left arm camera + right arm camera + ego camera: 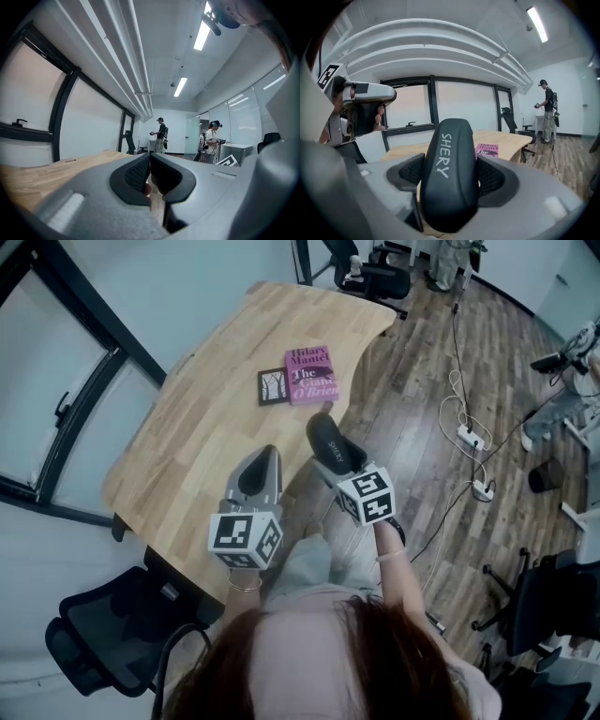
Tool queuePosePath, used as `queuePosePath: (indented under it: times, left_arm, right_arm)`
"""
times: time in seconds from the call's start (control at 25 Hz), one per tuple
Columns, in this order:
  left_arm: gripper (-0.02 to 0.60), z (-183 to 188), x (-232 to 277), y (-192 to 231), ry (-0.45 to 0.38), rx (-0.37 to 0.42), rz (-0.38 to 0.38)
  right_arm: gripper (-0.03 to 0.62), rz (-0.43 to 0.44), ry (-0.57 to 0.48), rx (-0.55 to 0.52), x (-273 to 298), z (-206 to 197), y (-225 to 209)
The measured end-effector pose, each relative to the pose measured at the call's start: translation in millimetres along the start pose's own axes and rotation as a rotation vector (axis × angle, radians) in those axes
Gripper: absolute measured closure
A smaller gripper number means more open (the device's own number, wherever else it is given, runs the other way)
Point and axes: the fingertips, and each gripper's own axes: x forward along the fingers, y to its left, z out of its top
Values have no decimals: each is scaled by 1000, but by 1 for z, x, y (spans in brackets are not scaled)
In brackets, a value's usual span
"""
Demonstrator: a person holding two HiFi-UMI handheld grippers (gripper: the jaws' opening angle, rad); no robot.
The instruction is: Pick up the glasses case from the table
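Glasses case [449,178] clamped in right gripper's [328,448] jaws, seemingly off the table [206,427]; left gripper's [265,460] jaws pressed together.

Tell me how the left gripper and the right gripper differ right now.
The right gripper is shut on the black glasses case, while the left gripper has its jaws together on nothing. The left gripper sits over the wooden table near its edge; the right gripper is past that edge, above the floor. Both are gray, carry a marker cube and point toward the pink book.
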Motion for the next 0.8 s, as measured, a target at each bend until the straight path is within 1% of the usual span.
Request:
queuePosePath:
  times: [0.52,0.8]
  left_arm:
    - [571,9,-34,-33,-27,23,-4]
    - [572,12,-50,-47,-44,30,-1]
  right_arm:
    - [247,-17,-80,-20,-51,16,13]
    - [247,-28,-139,-34,-80,31,20]
